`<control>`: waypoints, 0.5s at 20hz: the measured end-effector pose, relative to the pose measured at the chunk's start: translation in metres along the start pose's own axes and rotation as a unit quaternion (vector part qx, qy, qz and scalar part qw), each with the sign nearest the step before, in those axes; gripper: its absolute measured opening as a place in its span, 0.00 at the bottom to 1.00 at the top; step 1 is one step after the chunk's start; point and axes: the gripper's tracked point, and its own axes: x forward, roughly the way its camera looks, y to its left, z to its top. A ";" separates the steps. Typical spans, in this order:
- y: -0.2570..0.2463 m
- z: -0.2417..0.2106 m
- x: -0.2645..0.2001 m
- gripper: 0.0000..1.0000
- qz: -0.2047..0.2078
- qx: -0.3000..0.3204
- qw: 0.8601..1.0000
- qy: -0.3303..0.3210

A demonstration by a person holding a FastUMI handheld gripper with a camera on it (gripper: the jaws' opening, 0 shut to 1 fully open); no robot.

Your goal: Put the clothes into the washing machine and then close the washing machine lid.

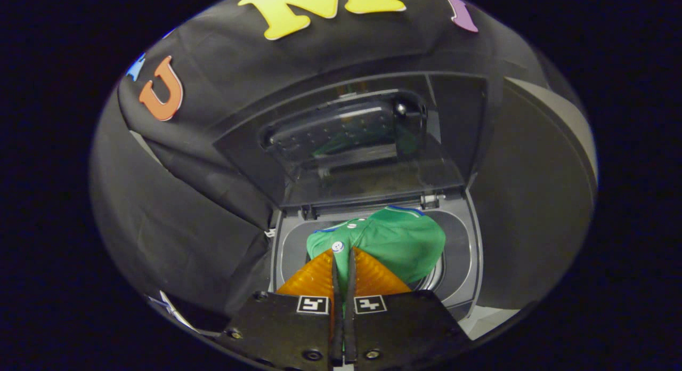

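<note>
The gripper view looks down at a washing machine (373, 243) from above. Its lid (351, 142) is open and stands up at the back of the machine, behind the round opening. The lid has a see-through window, and you can see dim shapes in the glass.

A green piece of clothing (394, 238) is bunched up over the machine's opening. It has a thin blue and white stripe along its far edge, close to the lid's hinge. It has small white buttons near the gripper's tips. The cloth covers most of the opening, and a bit of the shiny drum rim (434, 277) peeks out beside it, on the side away from the buttons.

The gripper (343, 259) is pinched almost all the way together. A bit of the green cloth is caught in the thin gap between its two fingers (314, 277), right by the buttons, so the gripper is holding the clothing. The cloth hangs just past the fingertips, over the machine's grey top (290, 243).
</note>
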 end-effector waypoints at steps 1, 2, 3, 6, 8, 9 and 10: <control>-0.005 -0.001 0.008 0.05 -0.006 -0.001 1.000 -0.002; -0.008 -0.004 0.014 0.05 -0.007 0.001 1.000 -0.002; -0.008 -0.005 0.021 0.05 -0.005 0.003 1.000 -0.004; -0.016 -0.010 0.038 0.05 -0.019 0.002 1.000 -0.007; -0.020 -0.016 0.048 0.05 -0.027 -0.001 1.000 -0.001; -0.021 -0.018 0.052 0.05 -0.027 0.002 1.000 0.002; -0.021 -0.023 0.054 0.05 -0.028 0.004 1.000 0.005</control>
